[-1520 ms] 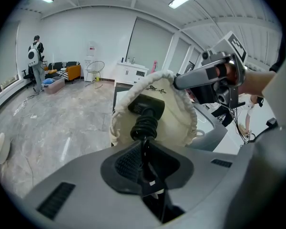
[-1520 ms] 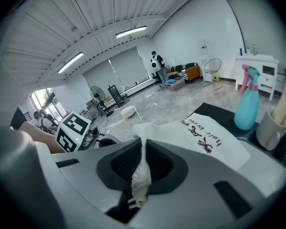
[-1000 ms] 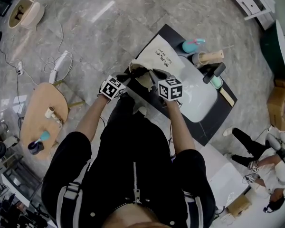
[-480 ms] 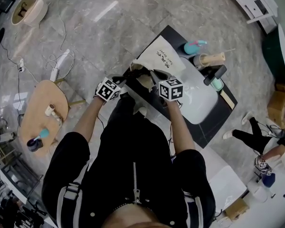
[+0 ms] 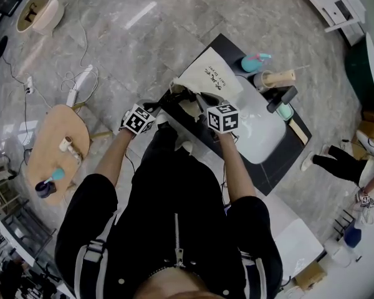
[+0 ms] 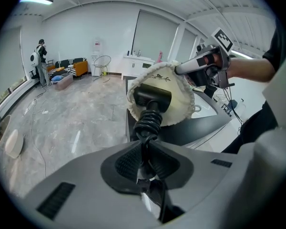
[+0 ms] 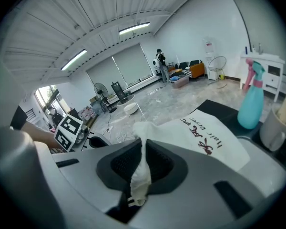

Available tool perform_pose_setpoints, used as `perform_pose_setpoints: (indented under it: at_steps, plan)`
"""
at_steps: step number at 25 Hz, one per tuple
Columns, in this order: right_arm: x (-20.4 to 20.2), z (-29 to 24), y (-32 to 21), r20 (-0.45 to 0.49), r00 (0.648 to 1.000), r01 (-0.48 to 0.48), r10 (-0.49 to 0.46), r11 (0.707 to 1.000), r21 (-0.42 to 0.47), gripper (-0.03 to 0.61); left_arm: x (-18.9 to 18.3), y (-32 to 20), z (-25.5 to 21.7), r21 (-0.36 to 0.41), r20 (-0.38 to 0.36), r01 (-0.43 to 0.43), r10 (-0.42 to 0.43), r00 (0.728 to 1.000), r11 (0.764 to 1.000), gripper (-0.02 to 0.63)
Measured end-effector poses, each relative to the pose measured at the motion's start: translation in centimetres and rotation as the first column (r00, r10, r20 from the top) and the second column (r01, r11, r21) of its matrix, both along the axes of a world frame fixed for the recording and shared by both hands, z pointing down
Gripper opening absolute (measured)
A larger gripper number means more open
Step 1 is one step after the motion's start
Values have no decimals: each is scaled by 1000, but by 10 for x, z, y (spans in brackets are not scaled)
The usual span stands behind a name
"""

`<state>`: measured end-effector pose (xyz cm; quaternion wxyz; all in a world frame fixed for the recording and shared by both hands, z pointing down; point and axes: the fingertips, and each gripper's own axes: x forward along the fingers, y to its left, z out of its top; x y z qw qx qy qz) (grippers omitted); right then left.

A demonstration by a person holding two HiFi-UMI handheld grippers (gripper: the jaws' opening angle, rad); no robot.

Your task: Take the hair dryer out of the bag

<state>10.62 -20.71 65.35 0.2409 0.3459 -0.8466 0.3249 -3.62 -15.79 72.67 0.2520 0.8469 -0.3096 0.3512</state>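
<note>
Jaws tight on dryer cord point(image 6: 147, 124), bag point(image 7: 202, 138)

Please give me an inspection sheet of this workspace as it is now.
Surface: black table with a white basin.
Job's things: cream bag lying on the table; black hair dryer poking out of its mouth.
Clutter: teal spray bottle, cup holding a wooden roll.
Grippers: left gripper shut on the dryer's coiled cord; right gripper shut on the bag's cloth.
Cables: white cables on the floor.
Surroundings: stone floor, wooden side table.
</note>
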Motion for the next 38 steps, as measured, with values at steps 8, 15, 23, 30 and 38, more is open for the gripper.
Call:
perform_pose_setpoints:
  at_steps: [8,15,23,30,38]
  plan:
    - [0,1,-1,5,1000,8,-8,1000,2,40,-1,-2,-4,20,24,-44,43,999,999,80]
    - [2,2,0,16,1000,5,-5,1000,0,40,16,-10,-25,11,10,-122,122,993,993,193]
    - [5,1,3,1,1000,27,-27,1000,5,41,45,-21,-36,-14,-12,-175,175,984,984,210]
    - [8,0,5,-5,1000,31,-31,999,9,41,69,-26,-32,-30,29,-256,257,966,966,213]
    - [8,-1,5,1,1000,16,-16,1000,7,41,90,-34,-18,-64,91,-307,312,946,950,212]
